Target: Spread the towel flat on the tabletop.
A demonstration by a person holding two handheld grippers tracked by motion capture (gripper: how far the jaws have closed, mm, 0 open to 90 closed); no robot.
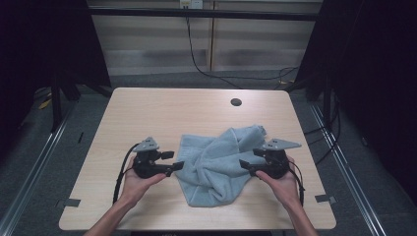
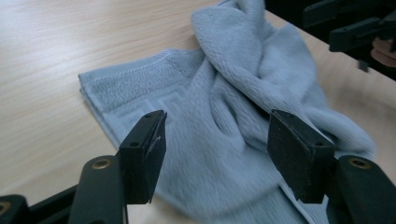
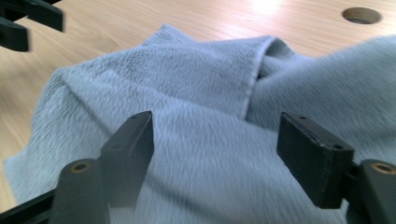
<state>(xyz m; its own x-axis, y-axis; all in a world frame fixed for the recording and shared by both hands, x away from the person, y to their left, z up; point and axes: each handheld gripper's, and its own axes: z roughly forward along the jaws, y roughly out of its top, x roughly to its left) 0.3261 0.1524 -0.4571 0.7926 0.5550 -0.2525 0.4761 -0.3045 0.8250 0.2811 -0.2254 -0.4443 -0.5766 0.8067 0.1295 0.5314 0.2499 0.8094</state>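
A crumpled grey-blue towel [image 1: 216,162] lies in the middle of the wooden table [image 1: 147,113], bunched into folds. My left gripper [image 1: 173,162] sits at the towel's left edge, open, its jaws pointing right at the cloth. My right gripper [image 1: 247,164] is at the towel's right side, open, jaws pointing left. In the left gripper view the towel [image 2: 233,102] lies beyond the spread jaws of the left gripper [image 2: 215,158], nothing pinched. In the right gripper view the towel [image 3: 196,93] spreads under and past the right gripper [image 3: 215,158], whose pads stand apart from the cloth.
A round cable hole [image 1: 236,102] is in the table's far right part. Bare wood lies left of the towel and toward the back. Black cables [image 1: 206,69] run on the floor behind the table. Dark frames stand at both sides.
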